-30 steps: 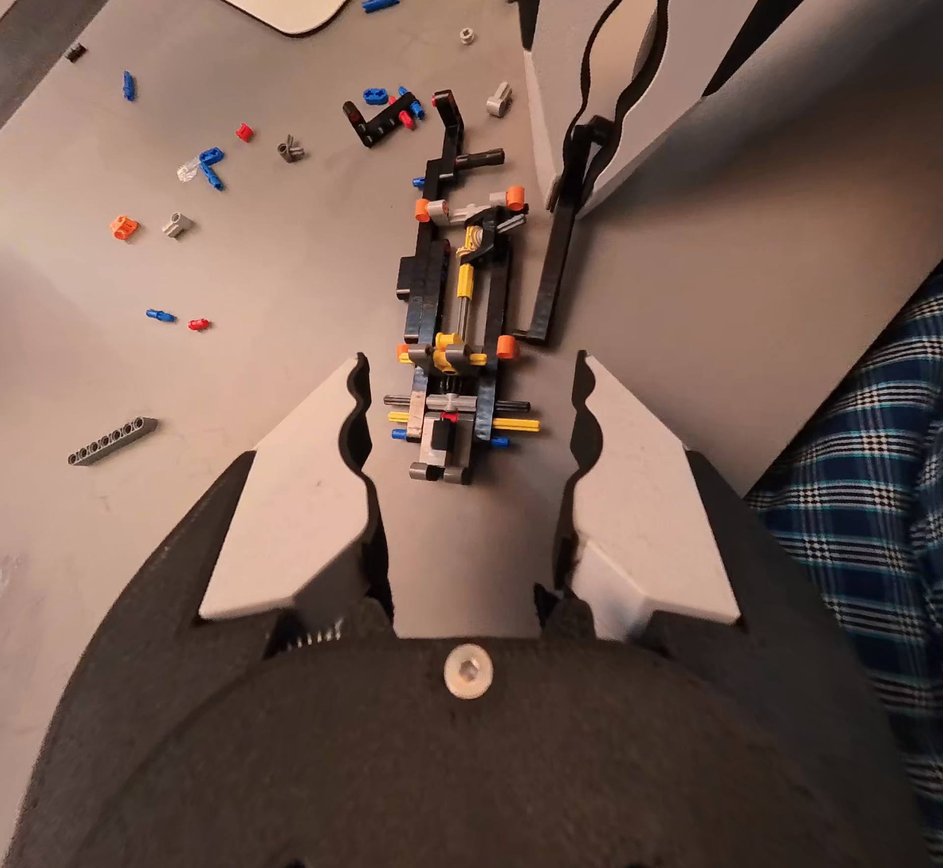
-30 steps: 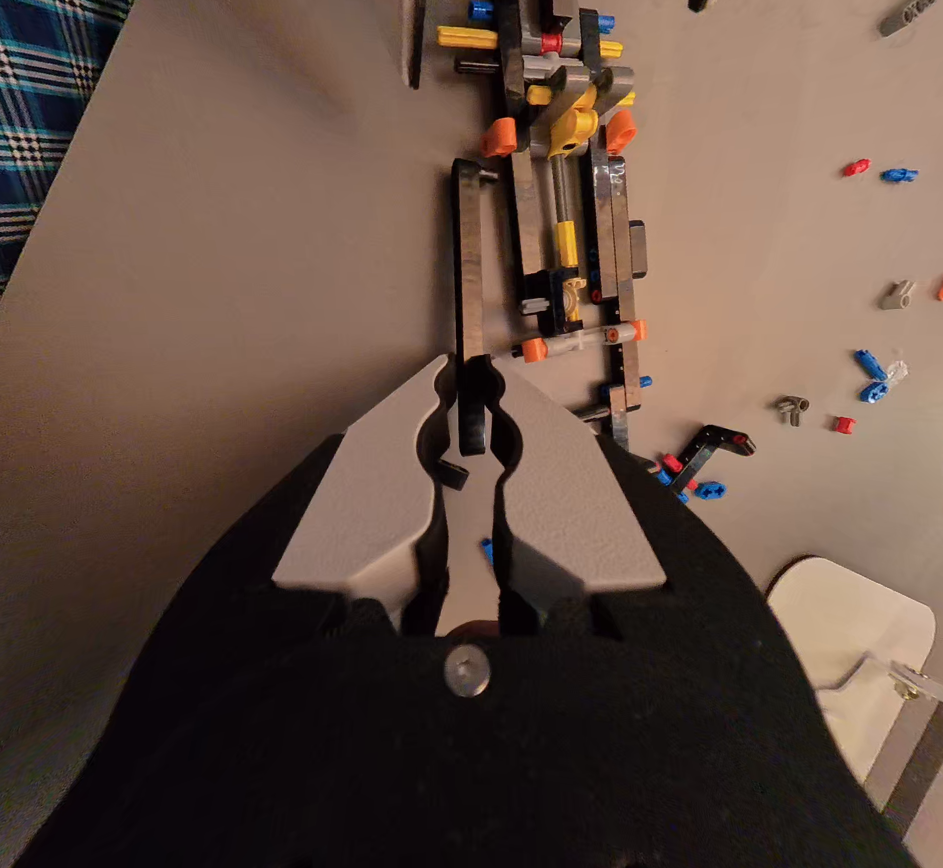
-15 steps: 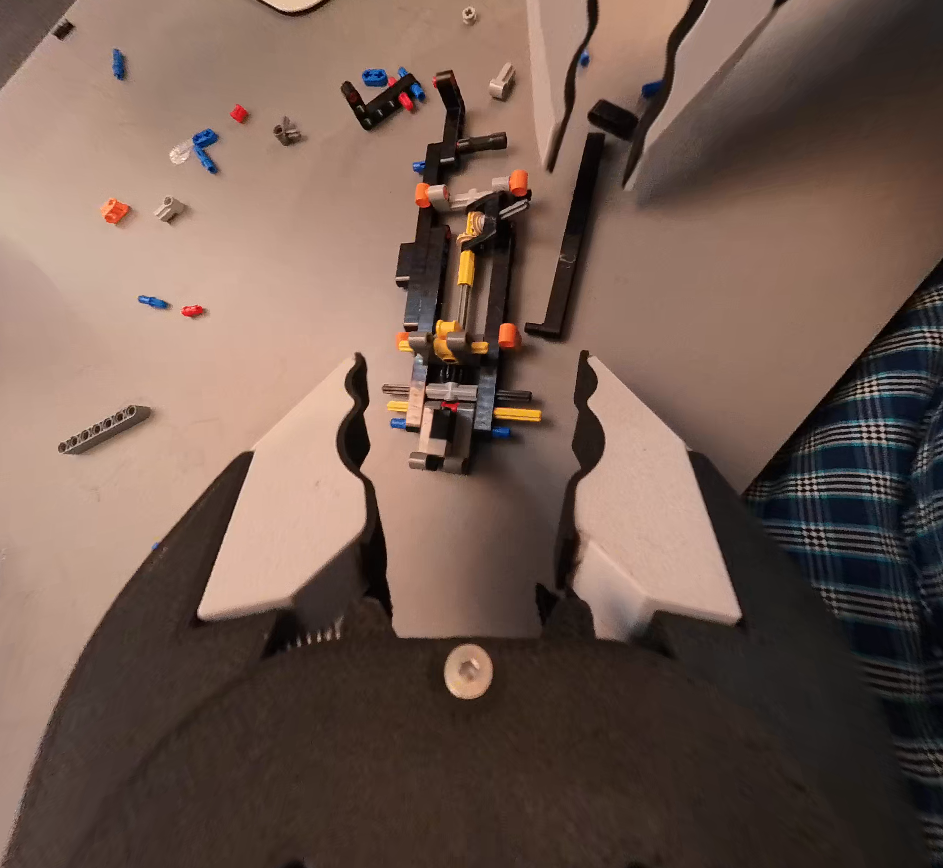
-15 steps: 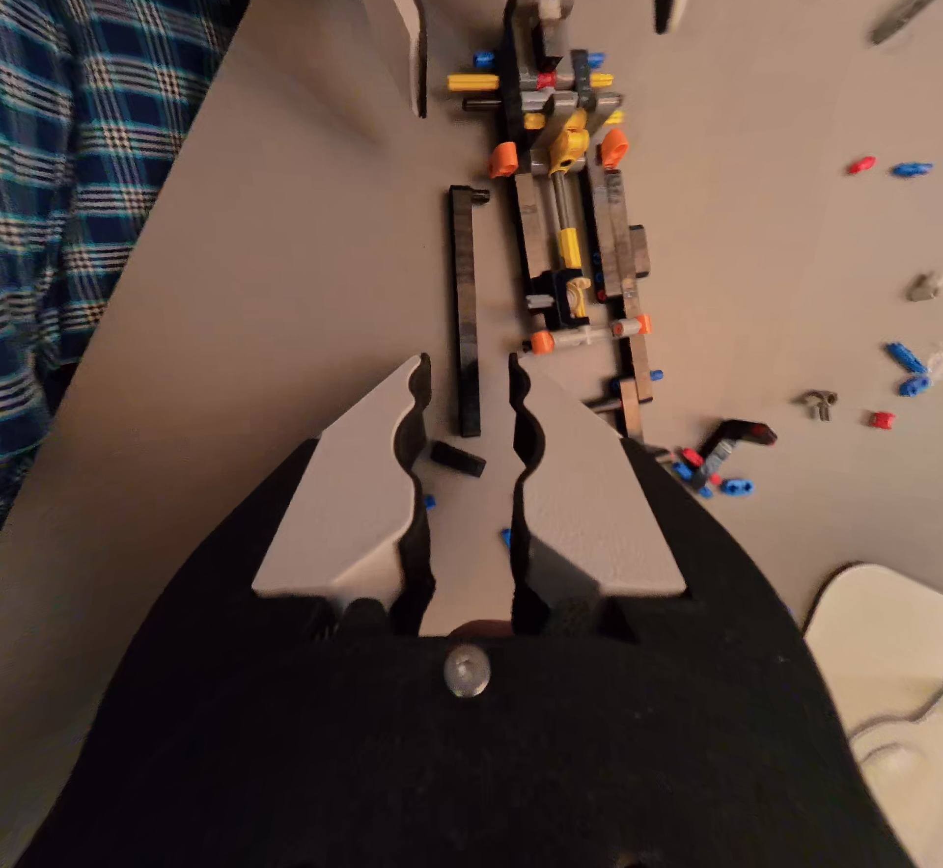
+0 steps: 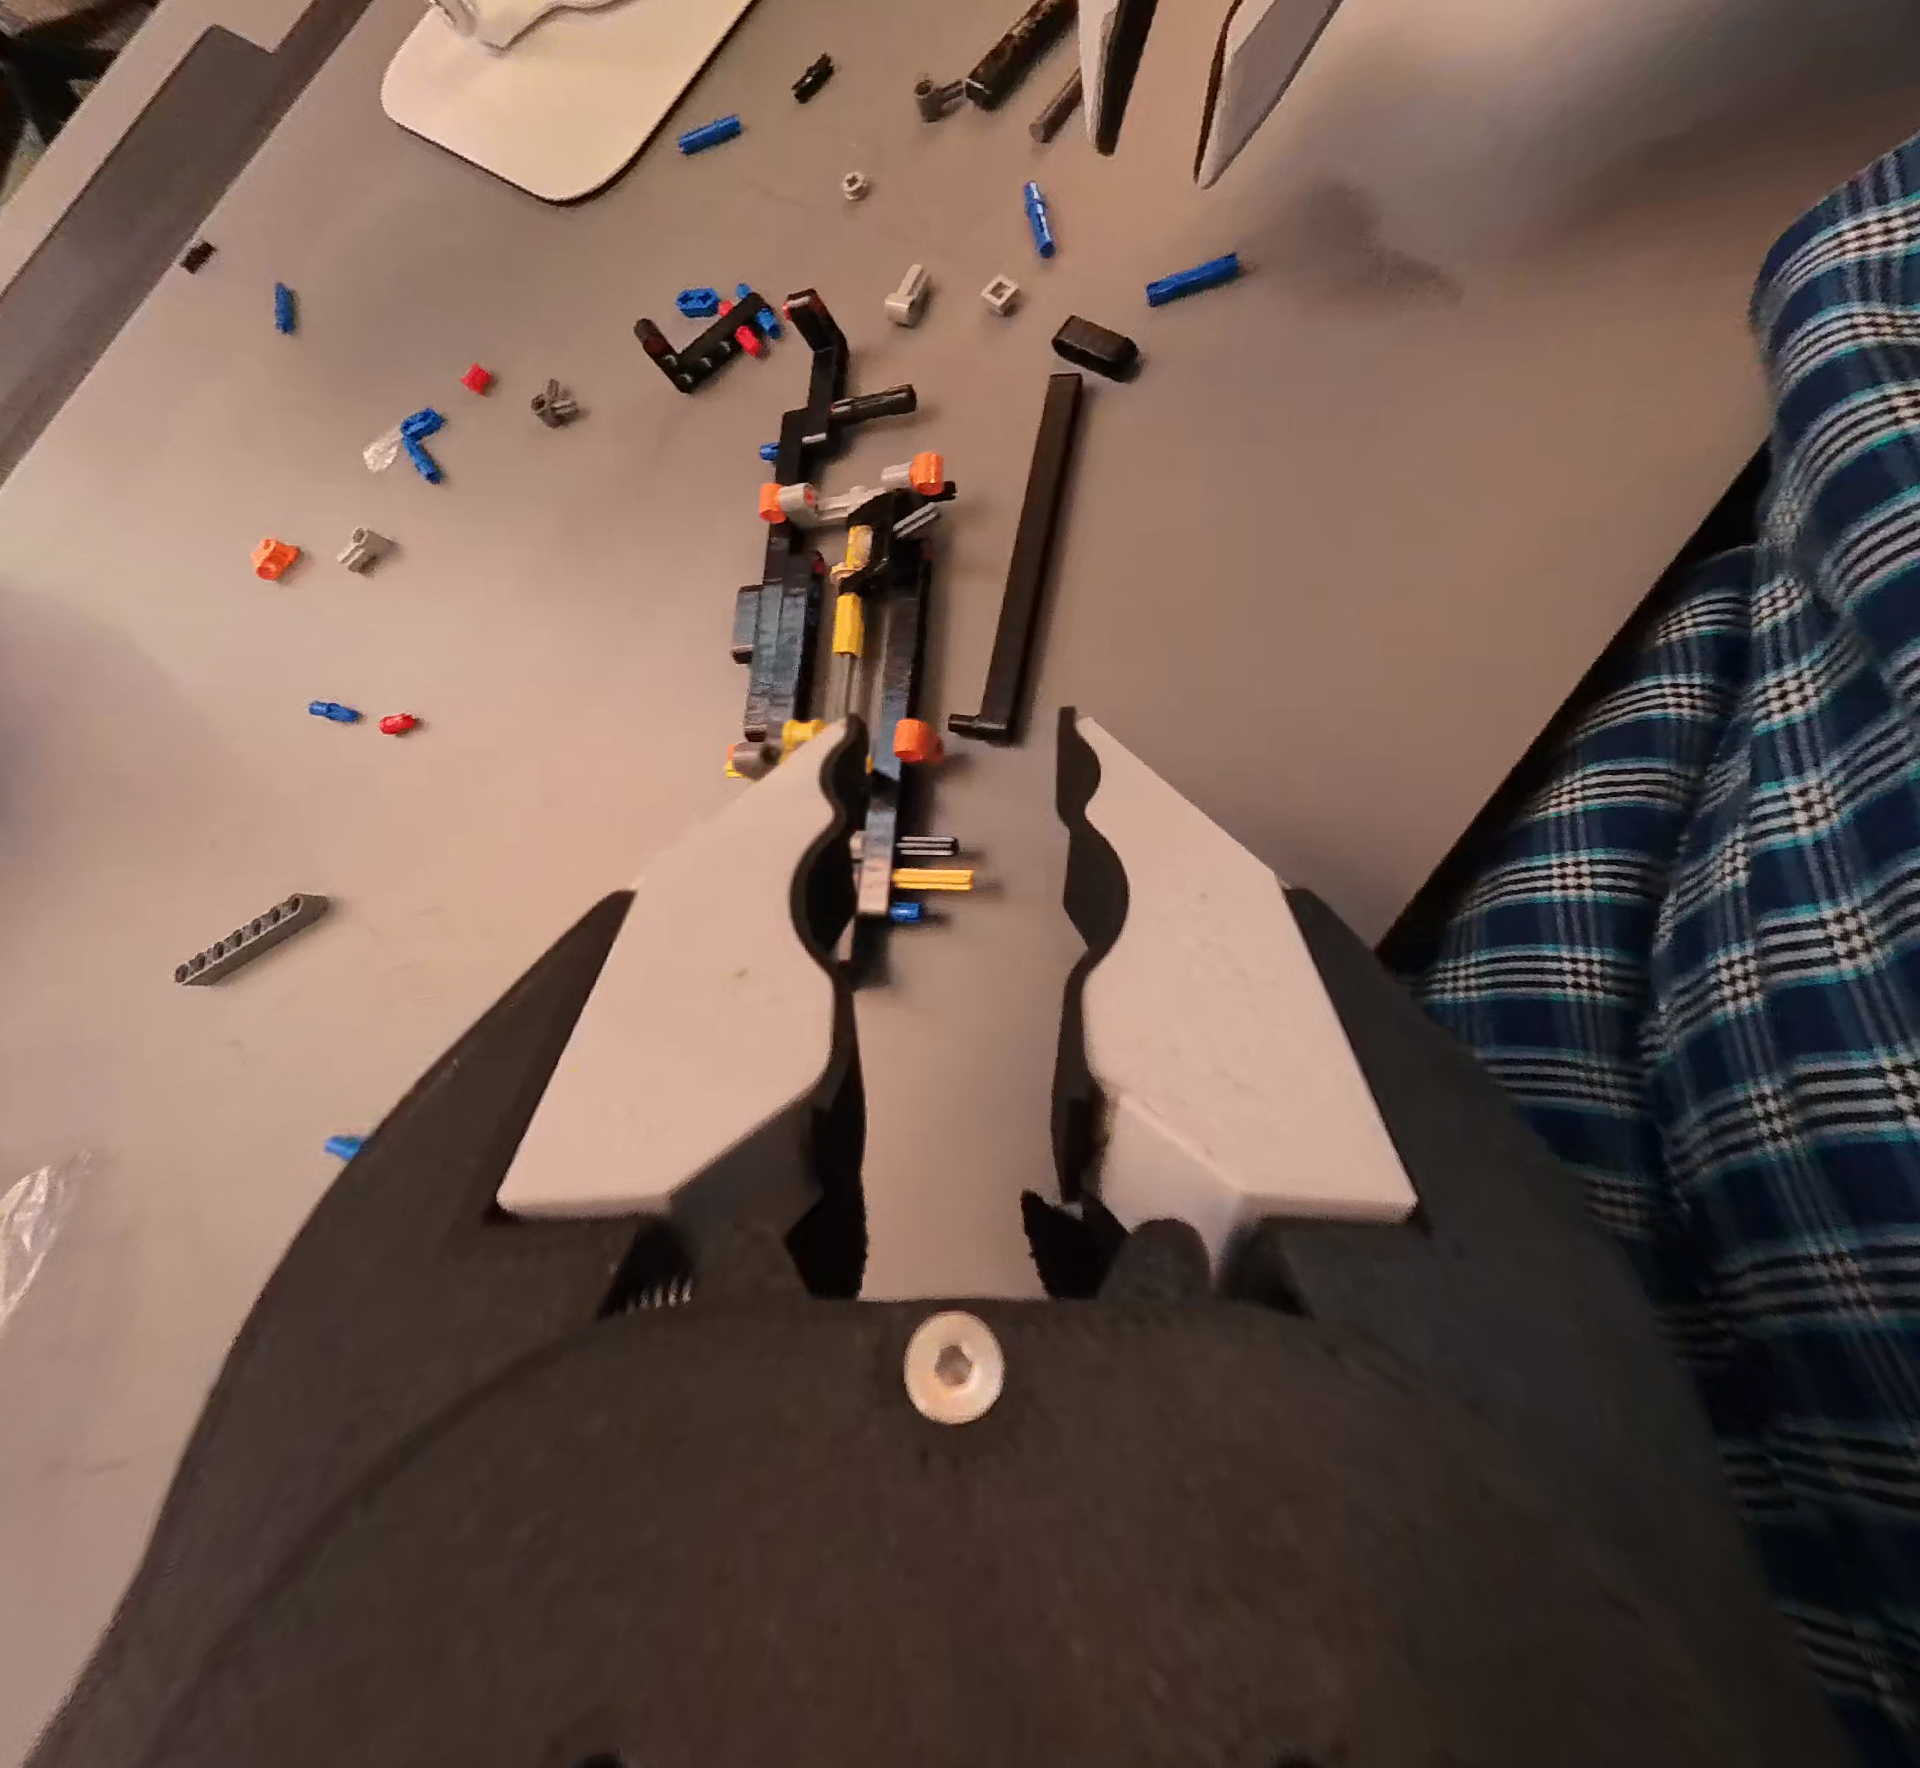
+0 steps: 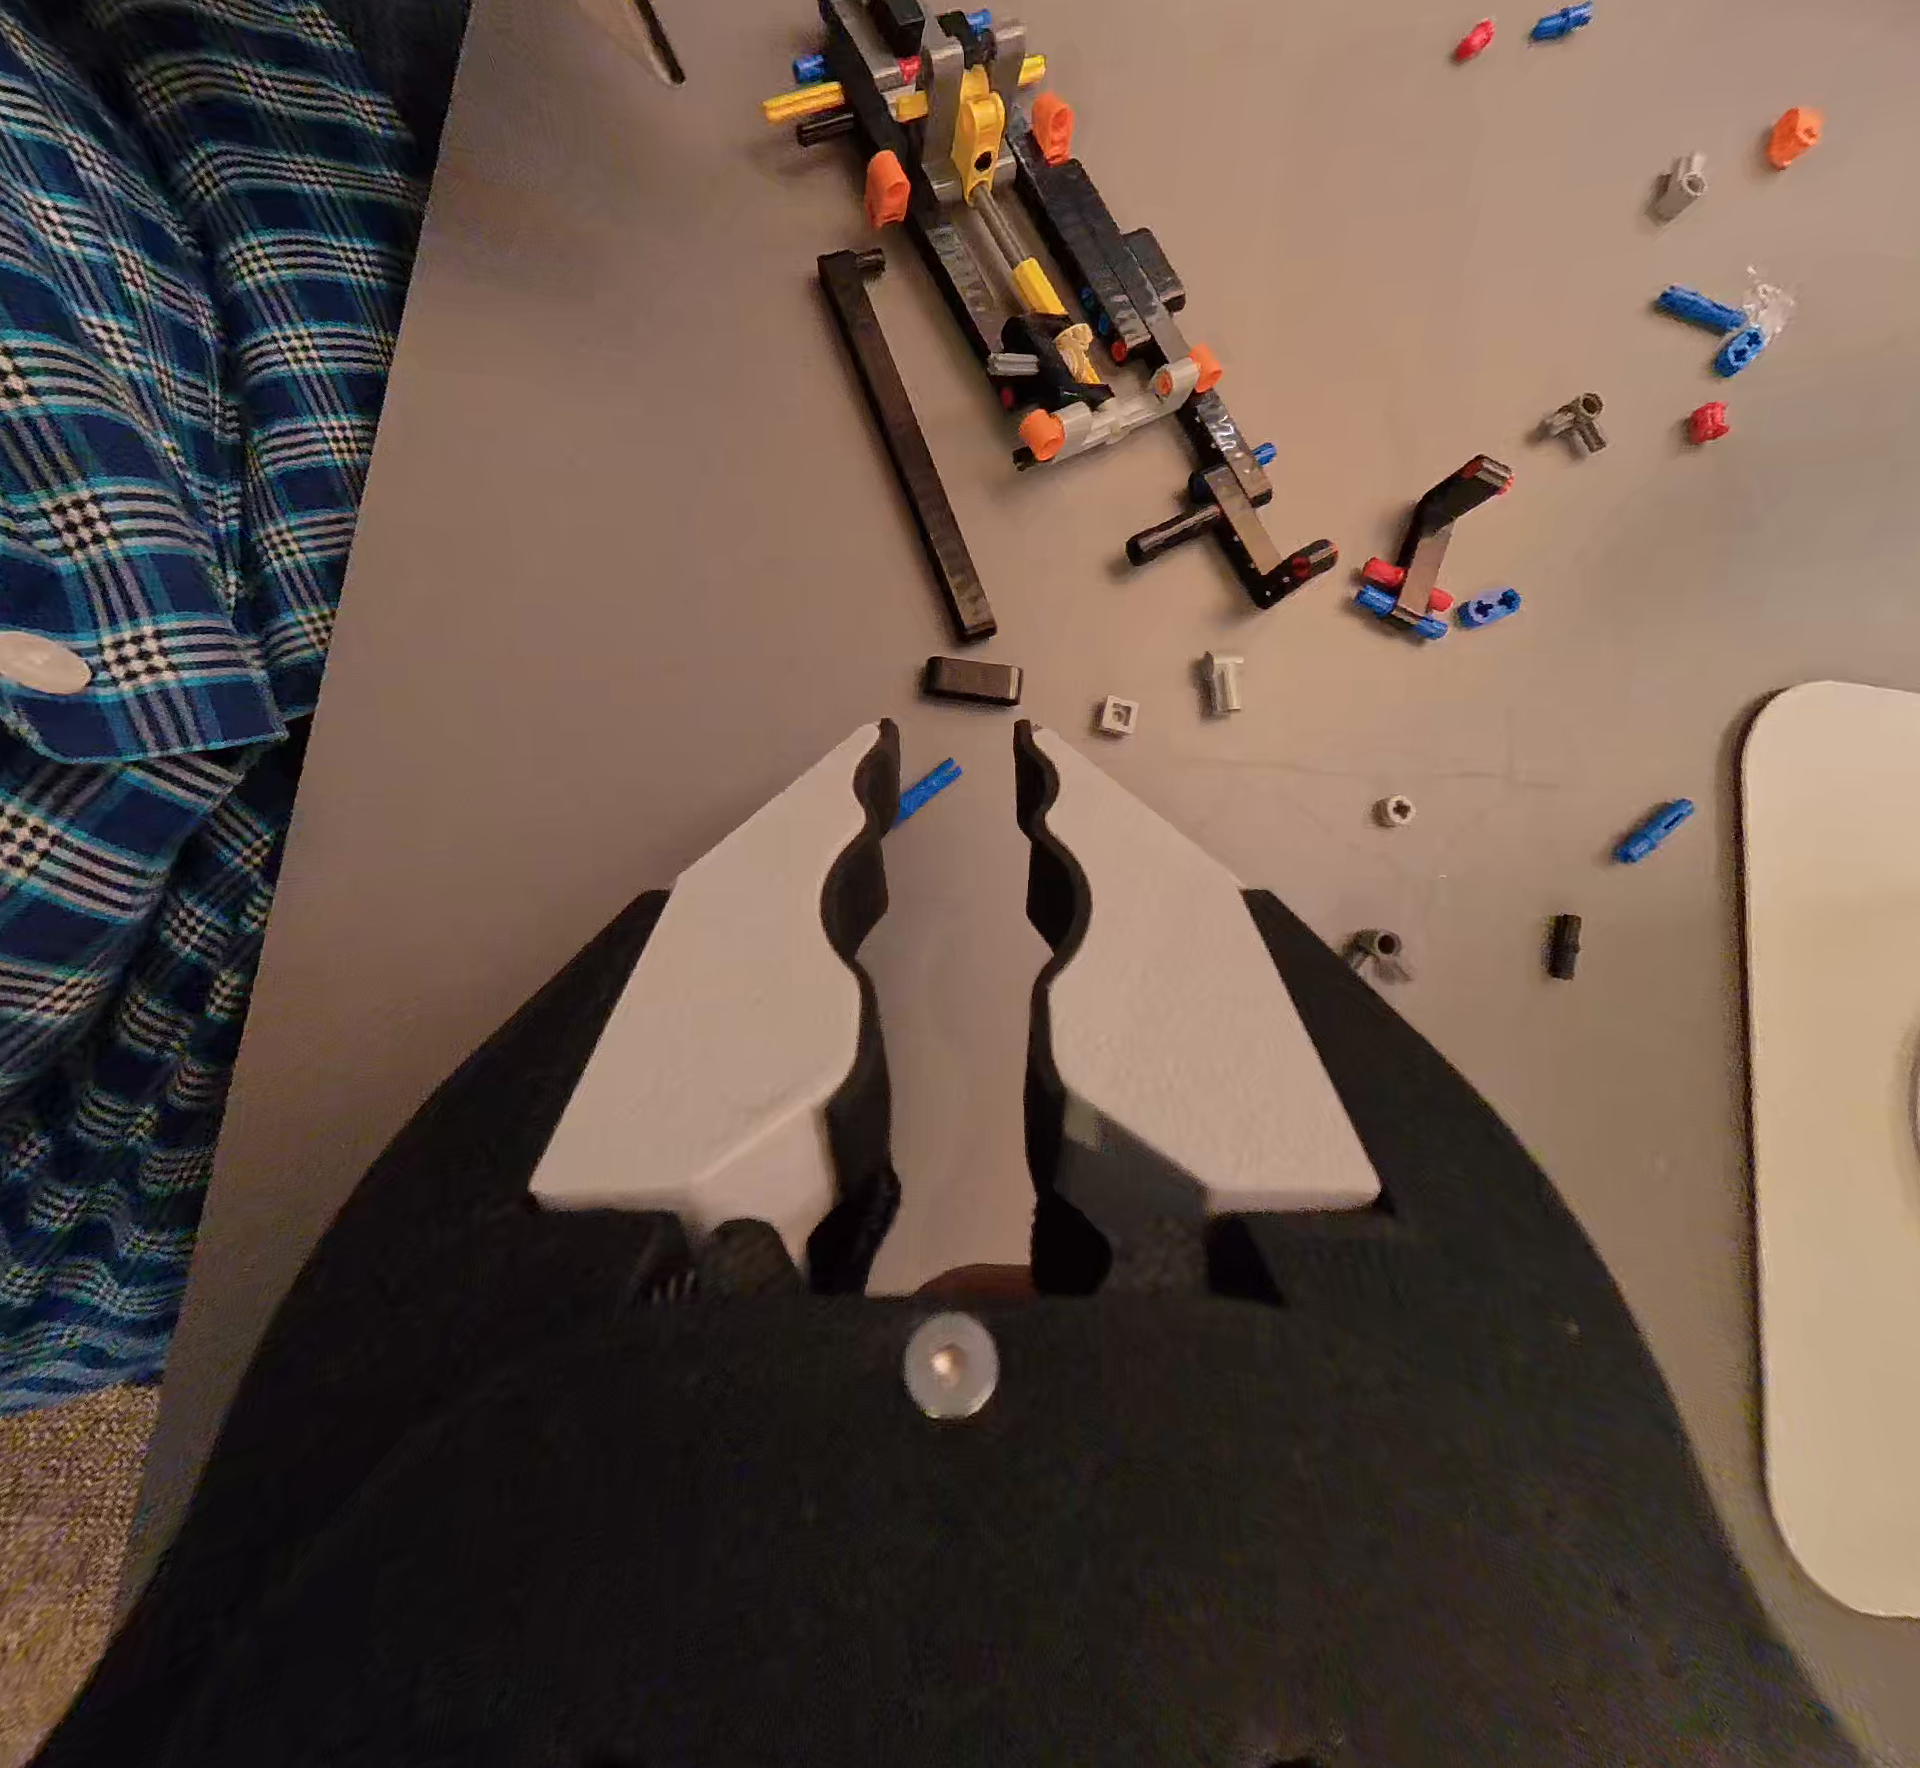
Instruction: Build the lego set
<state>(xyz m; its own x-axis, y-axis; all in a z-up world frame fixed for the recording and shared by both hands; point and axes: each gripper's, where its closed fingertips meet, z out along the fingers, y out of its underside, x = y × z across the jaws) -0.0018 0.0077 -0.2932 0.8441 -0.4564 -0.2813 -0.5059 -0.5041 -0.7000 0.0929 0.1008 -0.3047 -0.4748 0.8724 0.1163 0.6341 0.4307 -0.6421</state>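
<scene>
With both our grippers, left [image 5: 961, 752] and right [image 6: 951, 731], spread and empty, the half-built Lego chassis [image 6: 1023, 248] lies mid-table beside the long black beam [image 6: 904, 445]; a careless left-hand nudge could skew it and scatter pins.

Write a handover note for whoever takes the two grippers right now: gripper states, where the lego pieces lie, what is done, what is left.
Left gripper: open, empty, near end of the half-built black, yellow and orange lego chassis at its fingers.
Right gripper: open, empty, just short of the small black rounded brick.
The long black lego beam lies flat on the grey table beside the chassis, not attached.
Loose blue pins, red pins and grey connectors lie scattered; a grey holed beam lies apart.
Done: chassis core assembled.
Left: probably fit the long beam, then the loose parts.
</scene>
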